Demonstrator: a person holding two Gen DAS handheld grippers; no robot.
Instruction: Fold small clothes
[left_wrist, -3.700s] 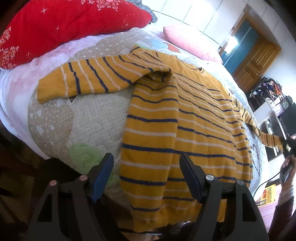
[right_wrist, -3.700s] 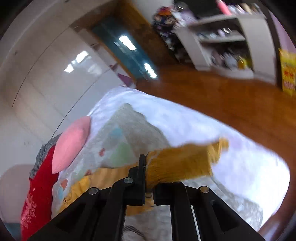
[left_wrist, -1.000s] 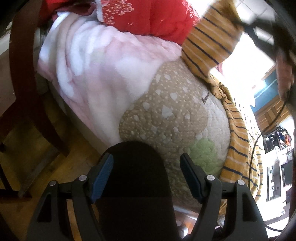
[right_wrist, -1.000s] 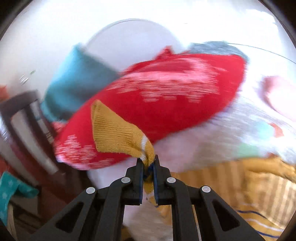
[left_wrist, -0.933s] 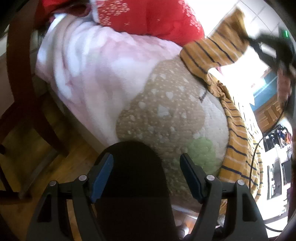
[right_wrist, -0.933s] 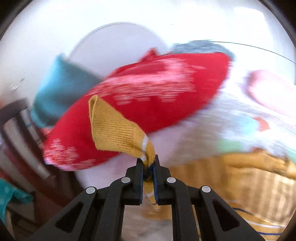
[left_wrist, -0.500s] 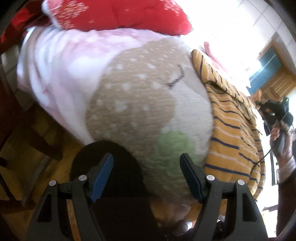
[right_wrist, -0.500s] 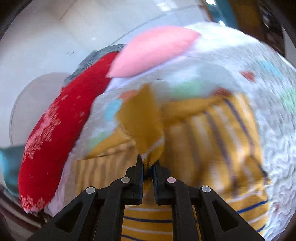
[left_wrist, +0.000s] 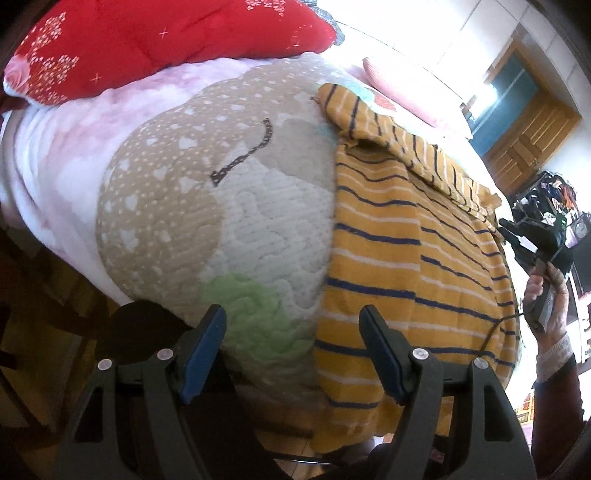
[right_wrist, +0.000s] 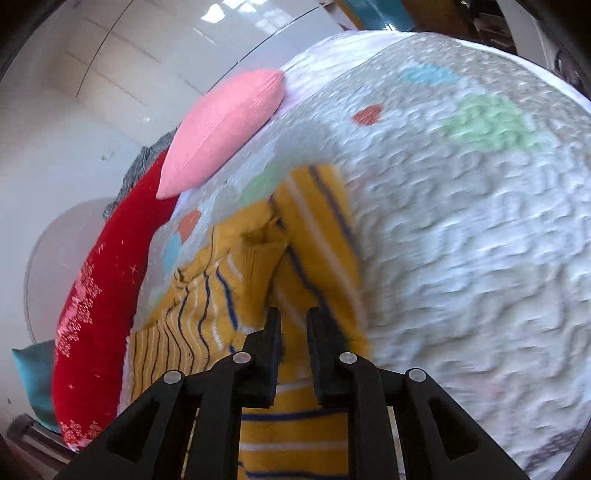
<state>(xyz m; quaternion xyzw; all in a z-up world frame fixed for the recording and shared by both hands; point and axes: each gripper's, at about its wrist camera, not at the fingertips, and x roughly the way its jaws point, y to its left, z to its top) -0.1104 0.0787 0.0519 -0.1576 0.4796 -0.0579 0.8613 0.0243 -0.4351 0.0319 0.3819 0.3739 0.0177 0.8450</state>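
Observation:
A small mustard-yellow sweater with navy and white stripes lies on the quilted bed cover, both sleeves folded over its body. It also shows in the right wrist view. My left gripper is open and empty, low at the bed's near edge, with the sweater's hem by its right finger. My right gripper is slightly open and empty just above the sweater, with a narrow gap between its jaws. It also shows at the far right of the left wrist view.
A red cushion and a pink pillow lie at the head of the bed. A patterned quilt covers the bed. A wooden door and cluttered shelves stand beyond. Dark chair legs stand at left.
My right gripper carried the sleeve across the sweater, laid it on the body and opened off it. My left gripper swung right, back toward the sweater's hem.

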